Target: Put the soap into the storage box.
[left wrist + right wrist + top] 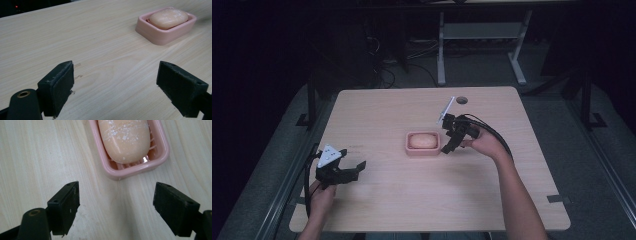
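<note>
The right gripper (116, 202) hovers low over the desk (387, 115), its 2 jaws spread wide and grasping nothing. Just ahead of it sits a pink soap dish (130, 171) holding 1 peach bar of soap (125, 140). The left gripper (115, 85) is released too, with the dish well ahead and to its right.
</note>
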Action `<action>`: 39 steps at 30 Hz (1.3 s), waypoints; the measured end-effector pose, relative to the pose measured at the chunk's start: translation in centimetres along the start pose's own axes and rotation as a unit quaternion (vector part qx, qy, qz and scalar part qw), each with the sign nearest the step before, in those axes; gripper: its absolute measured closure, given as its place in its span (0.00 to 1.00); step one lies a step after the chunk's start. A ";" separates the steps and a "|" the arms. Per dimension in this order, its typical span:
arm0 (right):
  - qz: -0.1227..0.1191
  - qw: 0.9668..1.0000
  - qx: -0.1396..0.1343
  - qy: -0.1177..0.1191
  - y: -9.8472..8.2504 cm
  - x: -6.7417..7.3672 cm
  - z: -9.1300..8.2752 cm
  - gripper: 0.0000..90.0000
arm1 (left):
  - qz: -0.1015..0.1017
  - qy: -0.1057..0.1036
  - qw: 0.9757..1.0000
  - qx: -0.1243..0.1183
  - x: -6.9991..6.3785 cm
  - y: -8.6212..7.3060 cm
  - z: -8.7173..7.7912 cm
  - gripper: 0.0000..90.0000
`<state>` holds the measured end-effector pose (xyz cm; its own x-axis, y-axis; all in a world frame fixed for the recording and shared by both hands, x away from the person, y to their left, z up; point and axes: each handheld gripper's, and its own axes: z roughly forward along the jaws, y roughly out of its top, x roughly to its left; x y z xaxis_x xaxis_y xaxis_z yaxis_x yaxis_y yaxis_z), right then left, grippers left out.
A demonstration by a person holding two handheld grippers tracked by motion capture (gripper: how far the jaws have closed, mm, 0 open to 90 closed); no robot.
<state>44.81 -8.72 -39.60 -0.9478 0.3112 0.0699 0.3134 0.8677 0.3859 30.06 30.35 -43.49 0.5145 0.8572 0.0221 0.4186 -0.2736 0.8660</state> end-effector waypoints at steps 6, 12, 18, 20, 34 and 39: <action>0.003 1.000 -0.009 -0.005 -0.9 0.4 -0.3 0.23 | 0.000 0.000 1.000 -0.001 -0.1 0.0 0.0 0.16; 0.009 1.000 -0.010 -0.005 -2.0 0.7 -0.5 0.23 | 0.002 0.000 1.000 0.000 -0.2 0.0 0.1 0.16; 0.014 1.000 -0.017 -0.005 -3.1 0.9 -0.6 0.23 | 0.001 0.000 1.000 0.003 0.0 0.0 0.0 0.16; 0.018 1.000 -0.014 -0.003 -3.4 0.9 -0.5 0.23 | 0.005 0.000 1.000 0.005 0.0 0.0 0.0 0.16; 0.023 0.999 -0.028 -0.012 -5.5 1.6 -1.1 0.23 | 0.002 0.002 1.000 0.007 0.0 -0.1 0.0 0.16; 0.031 0.999 -0.030 -0.010 -6.5 1.9 -1.1 0.23 | 0.001 0.003 1.000 0.008 0.0 -0.1 0.0 0.16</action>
<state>40.93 -14.18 -40.97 -0.9252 0.3715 0.0778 0.3666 0.8216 0.4365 30.03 30.37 -43.56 0.5117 0.8588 0.0266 0.4294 -0.2824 0.8578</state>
